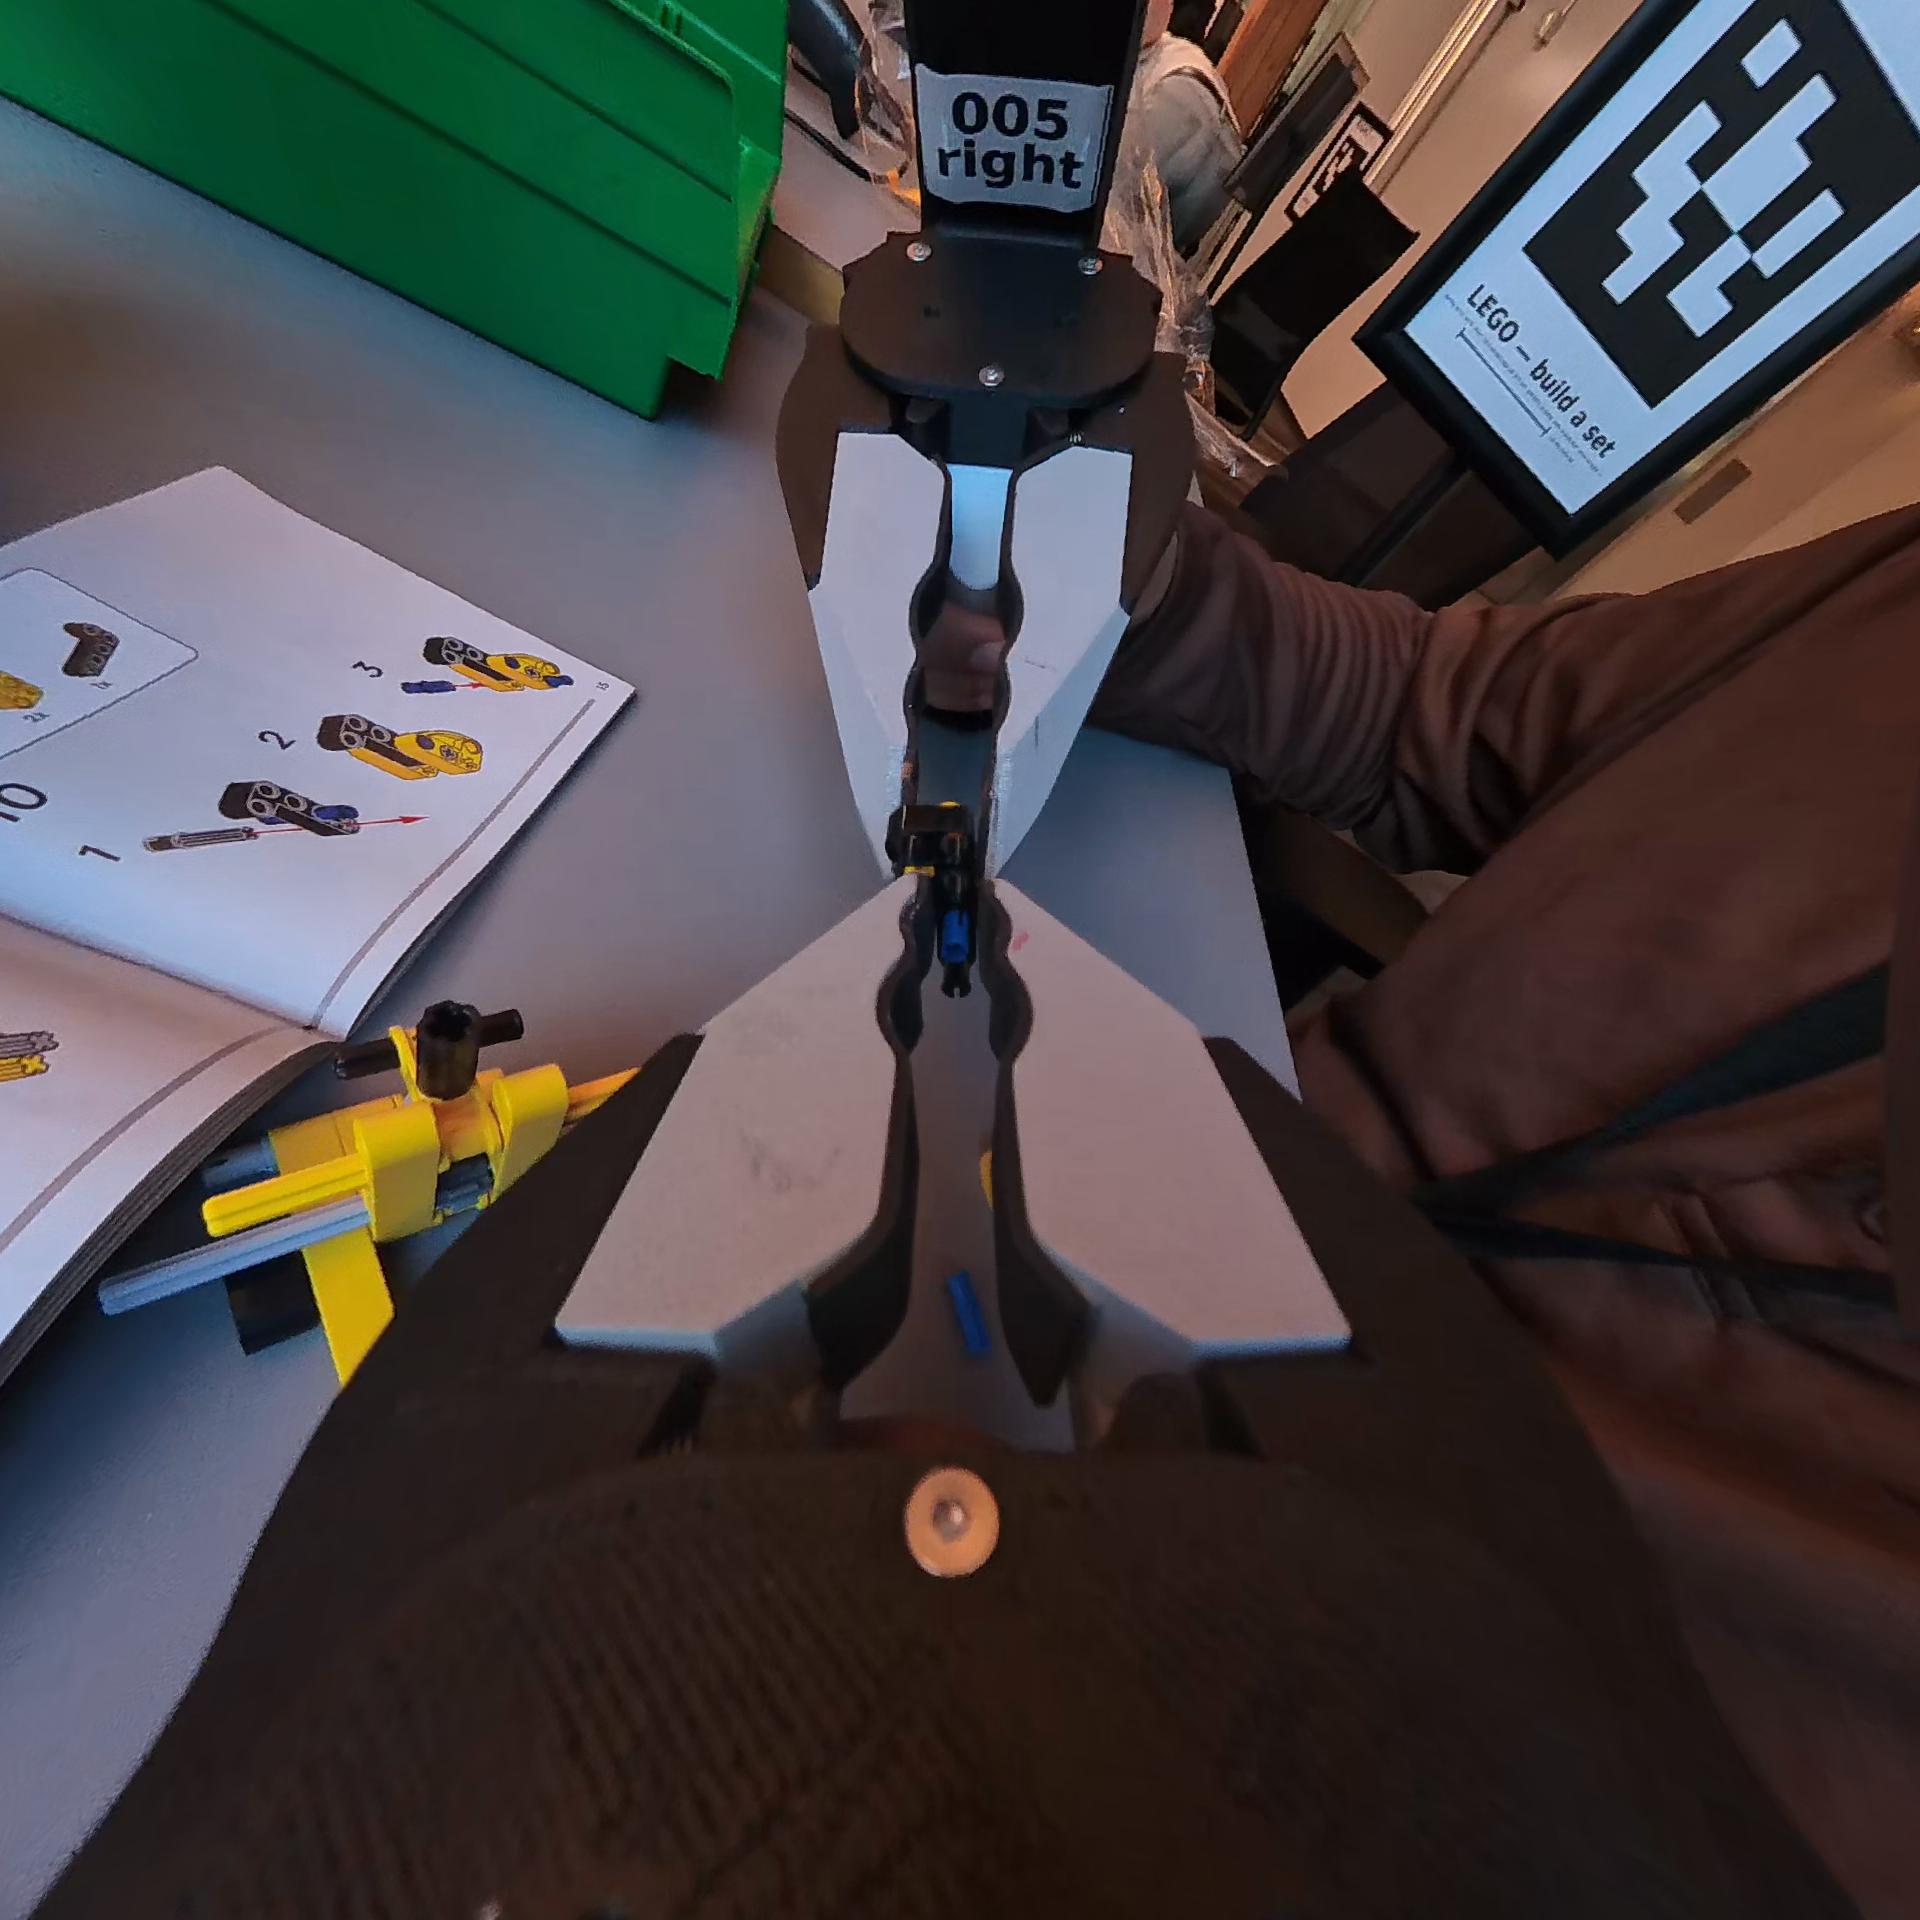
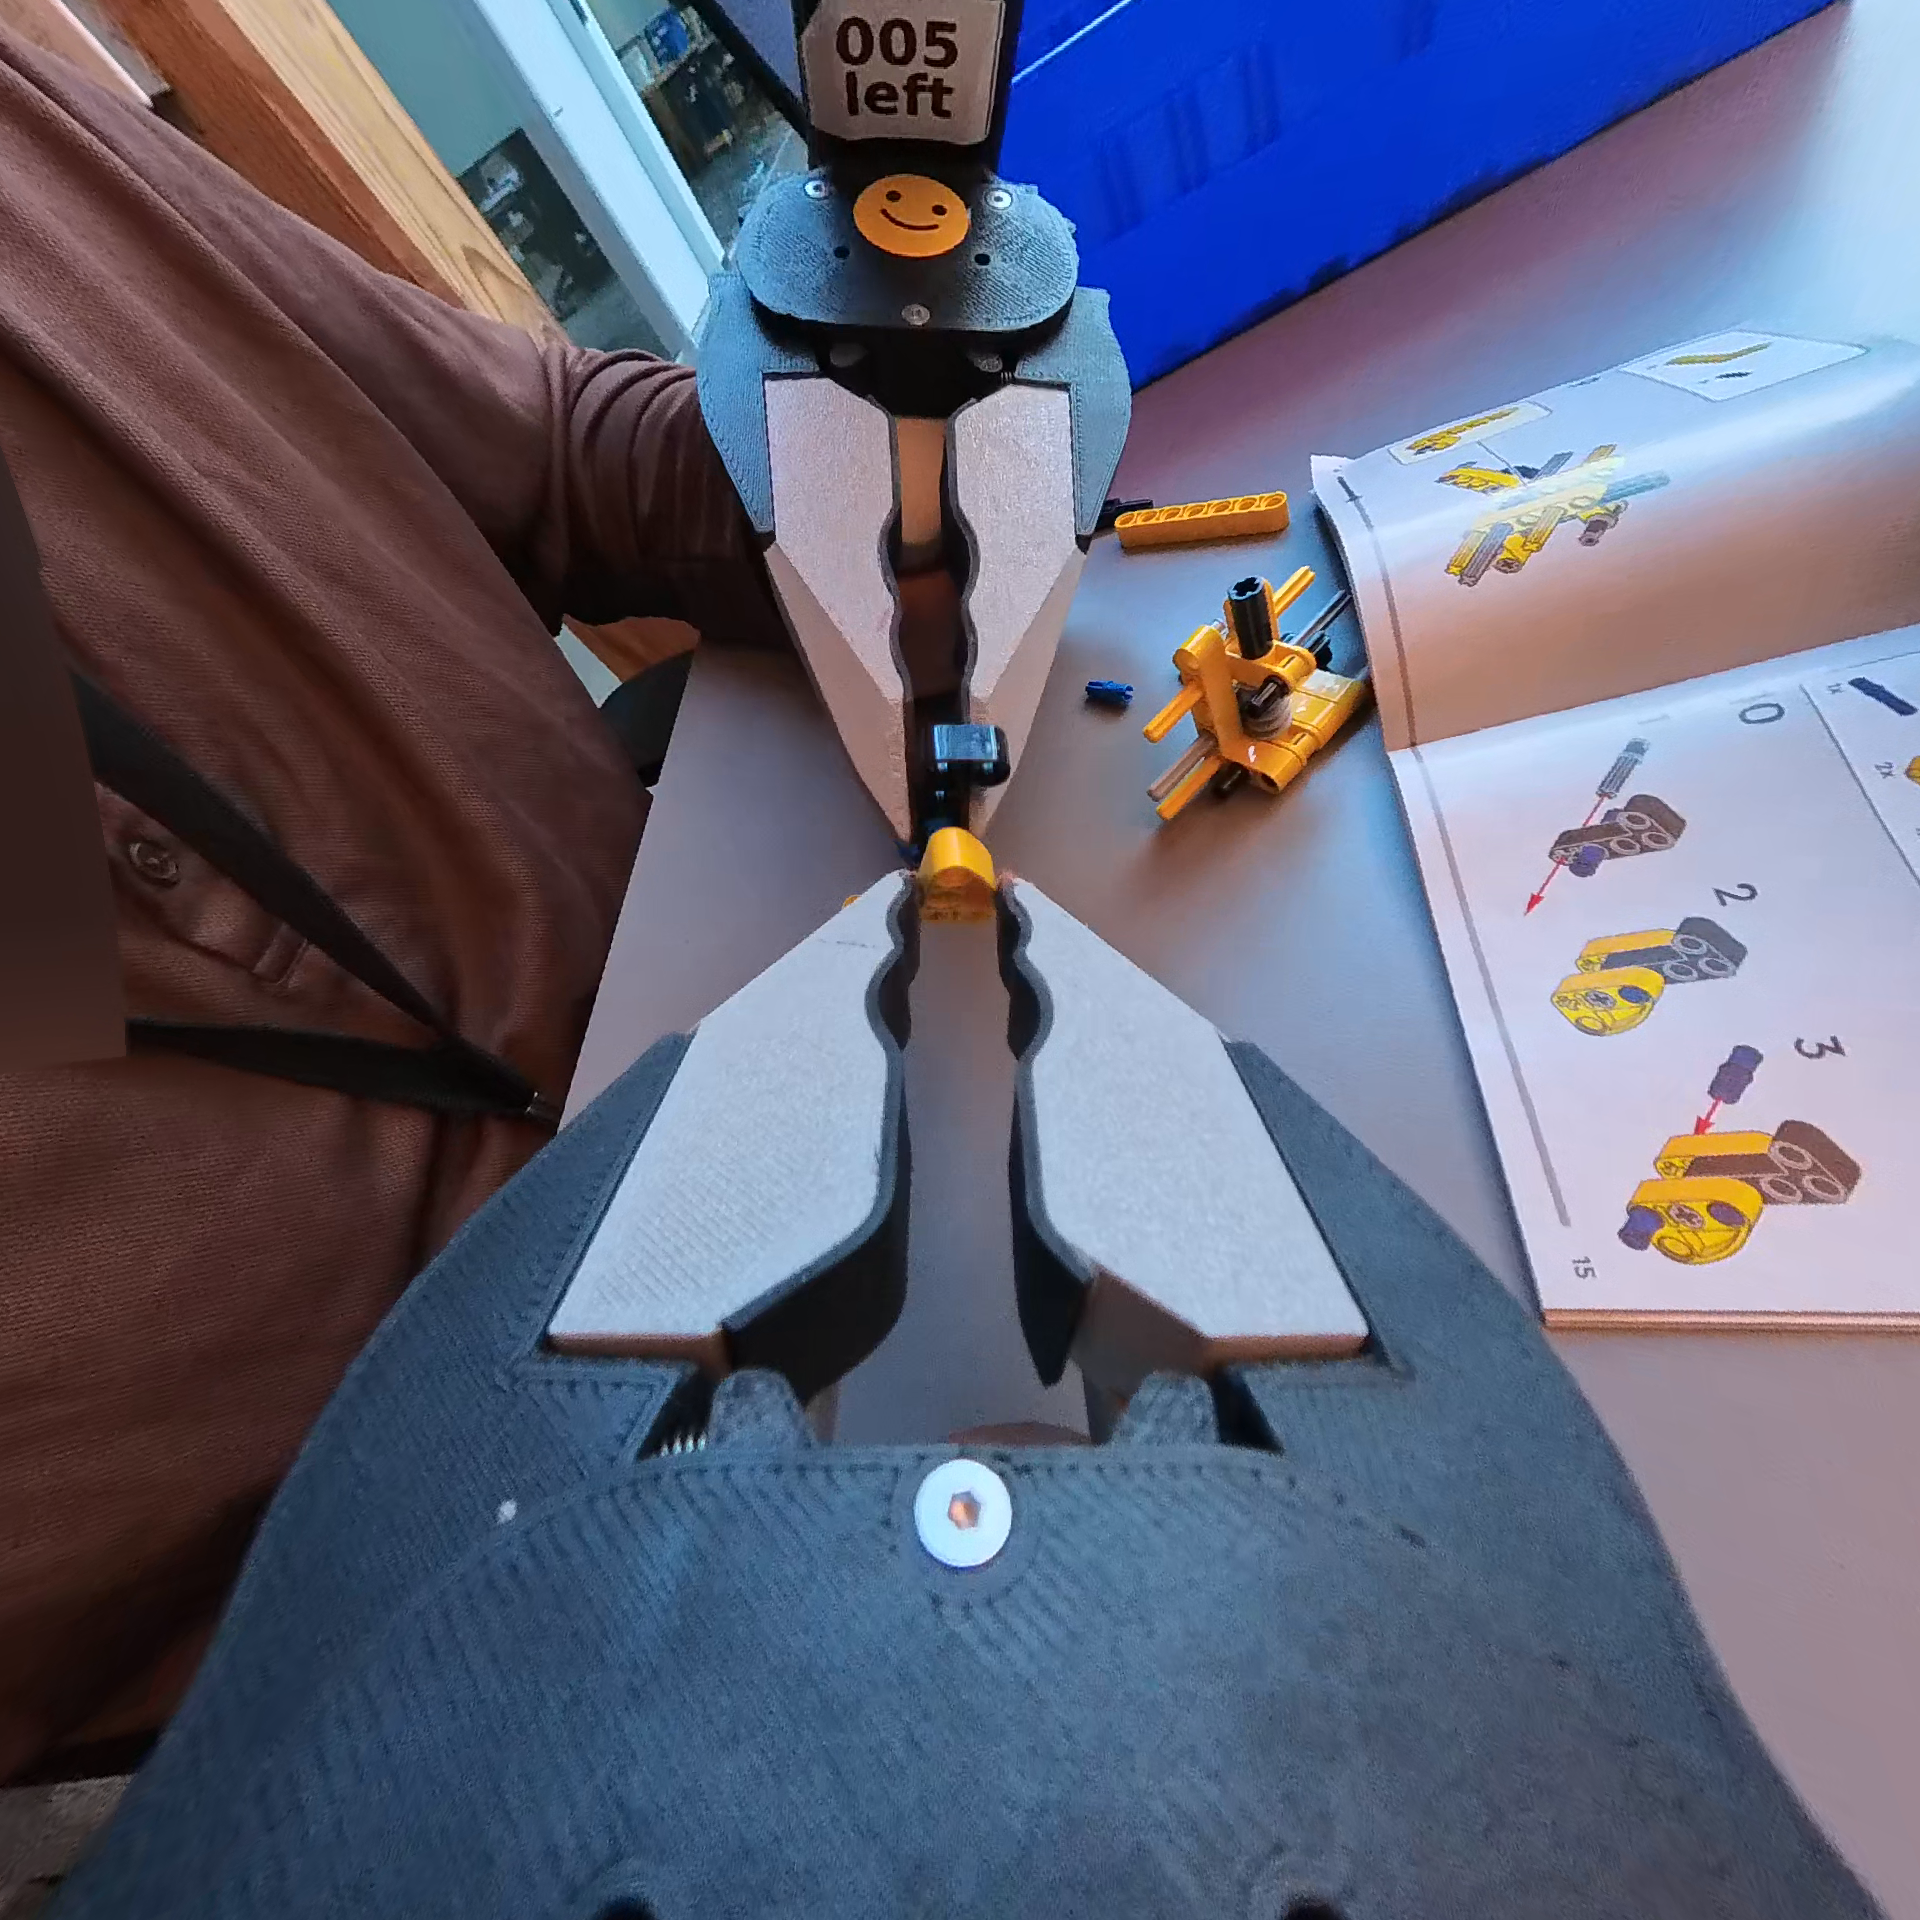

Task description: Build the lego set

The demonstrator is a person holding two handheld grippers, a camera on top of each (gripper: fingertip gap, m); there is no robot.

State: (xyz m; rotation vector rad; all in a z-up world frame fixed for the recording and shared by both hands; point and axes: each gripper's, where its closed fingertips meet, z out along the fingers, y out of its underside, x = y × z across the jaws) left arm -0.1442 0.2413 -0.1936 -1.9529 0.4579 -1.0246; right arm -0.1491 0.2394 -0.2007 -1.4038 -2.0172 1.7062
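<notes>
Green bin (image 1: 416,177), blue bin (image 2: 1351,156), yellow-black model (image 2: 1252,696), yellow beam (image 2: 1200,520), black-white marker (image 1: 1725,187), brown sleeve (image 1: 1455,707).

Both grippers are black 3D-printed shells with pale grey wedge fingers (image 2: 769,1143) and wavy black inner edges. The left gripper (image 2: 925,821) sports an orange smiley sticker (image 2: 910,214); brown ribbed sleeve (image 1: 1351,675) behind the right gripper (image 1: 940,862).

The two grippers meet tip to tip above the table (image 2: 1247,1039). In the right wrist view, the part-built model (image 2: 1252,696) lies right of them, touching the open instruction booklet (image 2: 1662,935); a loose pin (image 2: 1108,693) lies just left of the model, a long beam (image 2: 1202,517) behind it.
</notes>
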